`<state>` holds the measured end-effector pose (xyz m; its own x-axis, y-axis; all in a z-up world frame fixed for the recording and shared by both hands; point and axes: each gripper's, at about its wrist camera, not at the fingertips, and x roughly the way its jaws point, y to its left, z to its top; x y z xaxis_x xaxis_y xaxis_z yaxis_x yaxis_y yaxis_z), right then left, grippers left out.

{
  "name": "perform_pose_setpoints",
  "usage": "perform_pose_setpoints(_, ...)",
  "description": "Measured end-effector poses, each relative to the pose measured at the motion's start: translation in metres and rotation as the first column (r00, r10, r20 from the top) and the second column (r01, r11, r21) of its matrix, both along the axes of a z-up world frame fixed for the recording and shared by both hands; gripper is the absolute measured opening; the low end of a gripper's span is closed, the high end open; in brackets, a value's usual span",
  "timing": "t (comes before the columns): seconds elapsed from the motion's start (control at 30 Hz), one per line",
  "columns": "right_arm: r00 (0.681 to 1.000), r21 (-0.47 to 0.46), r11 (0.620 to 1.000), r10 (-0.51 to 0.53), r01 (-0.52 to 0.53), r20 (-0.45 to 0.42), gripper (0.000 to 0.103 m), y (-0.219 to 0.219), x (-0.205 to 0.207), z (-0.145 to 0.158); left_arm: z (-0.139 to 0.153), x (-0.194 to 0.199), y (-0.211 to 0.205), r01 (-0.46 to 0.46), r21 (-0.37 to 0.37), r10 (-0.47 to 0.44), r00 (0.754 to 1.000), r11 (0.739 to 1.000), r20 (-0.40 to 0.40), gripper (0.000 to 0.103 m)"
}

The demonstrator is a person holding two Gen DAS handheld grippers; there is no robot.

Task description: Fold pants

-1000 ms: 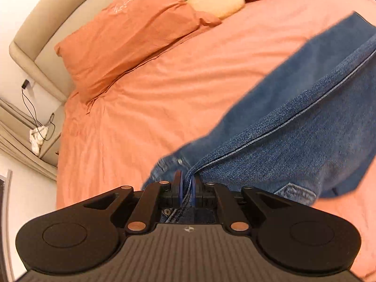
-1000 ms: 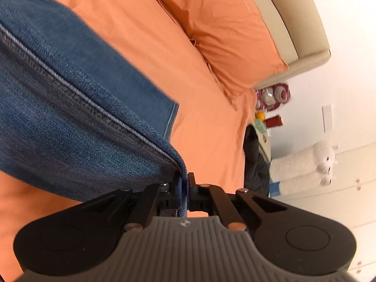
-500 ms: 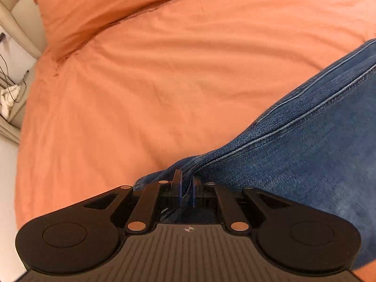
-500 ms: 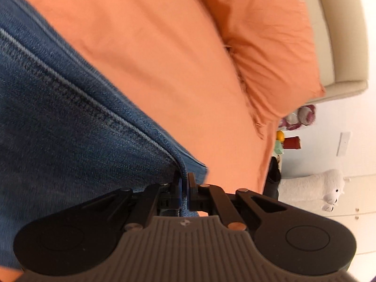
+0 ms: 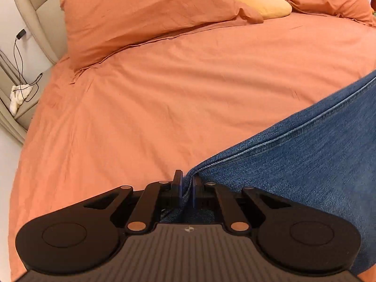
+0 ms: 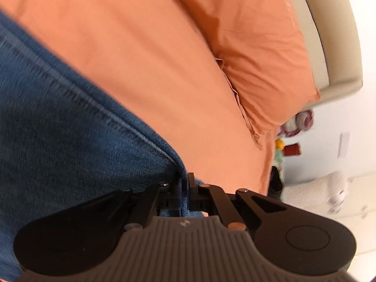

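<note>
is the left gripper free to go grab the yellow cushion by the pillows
Probably not as things stand: the left gripper is shut on the jeans. The bedsheet between it and the yellow cushion looks bare, so only the grip hinders it.

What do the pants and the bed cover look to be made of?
Pants: blue denim, judging by the twill grain, faded patches and paler topstitched seam. Bed cover: thin matte orange woven cloth, likely cotton, with fine soft creases. Both tools, left and right, clamp the denim.
</note>
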<state>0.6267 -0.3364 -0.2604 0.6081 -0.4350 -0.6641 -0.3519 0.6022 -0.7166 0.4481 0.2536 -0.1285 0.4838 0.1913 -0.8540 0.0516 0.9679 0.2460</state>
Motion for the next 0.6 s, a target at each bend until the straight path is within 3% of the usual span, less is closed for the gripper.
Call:
perform_pose_setpoints(0.1,0.998,0.031,0.998,-0.048,0.049,-0.035,0.000,0.006,0.027,-0.009,-0.017,0.023,0.002,-0.018,-0.015,0.017,0.998,1.000,-0.057,0.008)
perform_pose_setpoints(0.23,0.996,-0.049,0.998,-0.048,0.045,-0.071,0.000,0.023,0.041,-0.045,-0.035,0.025,0.001,-0.003,-0.005,0.003,0.998,1.000,-0.060,0.010)
perform_pose_setpoints(0.27,0.997,-0.060,0.997,-0.047,0.043,-0.067,0.000,0.023,0.041,-0.051,-0.036,0.024,0.001,-0.010,-0.010,0.010,0.999,1.000,-0.052,0.018)
perform_pose_setpoints(0.3,0.997,-0.060,0.997,-0.053,0.049,-0.060,0.002,0.023,0.042,-0.054,-0.037,0.023,0.004,-0.018,-0.019,0.017,0.999,1.000,-0.046,0.020)
perform_pose_setpoints(0.33,0.997,-0.046,0.997,-0.065,0.062,-0.050,0.017,0.021,0.041,-0.054,-0.036,0.021,0.005,-0.027,-0.027,0.026,0.999,0.999,-0.041,0.036)
perform_pose_setpoints(0.37,0.997,-0.016,0.997,-0.073,0.072,-0.040,0.035,0.018,0.040,-0.050,-0.033,0.020,0.007,-0.047,-0.023,0.046,0.999,0.999,-0.024,0.060)
perform_pose_setpoints(0.4,0.997,0.025,0.997,-0.075,0.076,-0.025,0.041,0.013,0.038,-0.044,-0.028,0.018,0.009,-0.066,-0.015,0.066,0.998,0.998,0.002,0.070)
perform_pose_setpoints(0.43,0.996,0.063,0.994,-0.089,0.090,-0.011,0.043,0.007,0.035,-0.036,-0.021,0.015,0.011,-0.075,-0.017,0.075,0.997,0.997,0.035,0.074)
perform_pose_setpoints(0.5,0.991,0.154,0.979,-0.132,0.130,0.001,0.043,-0.007,0.029,-0.017,-0.008,0.009,0.014,-0.091,-0.039,0.094,0.993,0.995,0.068,0.074)
perform_pose_setpoints(0.6,0.975,0.314,0.927,-0.221,0.205,0.014,0.044,-0.047,0.012,0.019,0.009,-0.008,0.018,-0.111,-0.048,0.115,0.989,0.993,0.097,0.075)
